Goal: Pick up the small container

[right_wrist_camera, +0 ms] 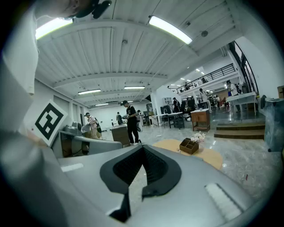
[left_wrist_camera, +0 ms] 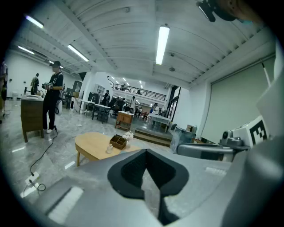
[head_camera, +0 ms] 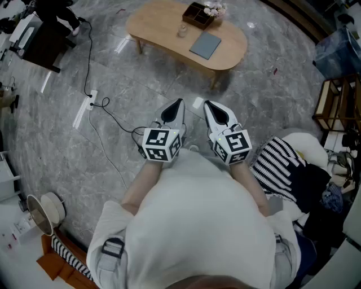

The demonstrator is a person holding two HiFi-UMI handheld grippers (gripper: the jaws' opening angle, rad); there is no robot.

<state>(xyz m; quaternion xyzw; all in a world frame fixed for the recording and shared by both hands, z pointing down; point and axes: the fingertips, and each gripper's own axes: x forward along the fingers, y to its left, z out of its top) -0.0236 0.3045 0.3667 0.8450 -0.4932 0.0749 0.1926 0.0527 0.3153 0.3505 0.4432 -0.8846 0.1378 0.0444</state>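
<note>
The small clear container [head_camera: 182, 30] stands on a low wooden table [head_camera: 163, 28] far ahead of me, beside a brown organiser box [head_camera: 198, 14] and a flat grey pad [head_camera: 205, 44]. In the left gripper view the container [left_wrist_camera: 109, 148] shows small on the table [left_wrist_camera: 91, 146], next to the organiser [left_wrist_camera: 118, 141]. My left gripper [head_camera: 176, 104] [left_wrist_camera: 146, 153] is held close to my chest, aimed at the table, shut with nothing in it. The right gripper [head_camera: 209, 105] [right_wrist_camera: 143, 149] hangs beside it, also shut and empty. Both are well short of the table.
A white power strip [head_camera: 92, 100] and a black cable [head_camera: 113, 119] lie on the marble floor to the left. A black desk [head_camera: 45, 39] stands far left. Striped cloth [head_camera: 277, 163] and a wooden shelf [head_camera: 333, 104] are on the right. People stand in the background [left_wrist_camera: 52, 95].
</note>
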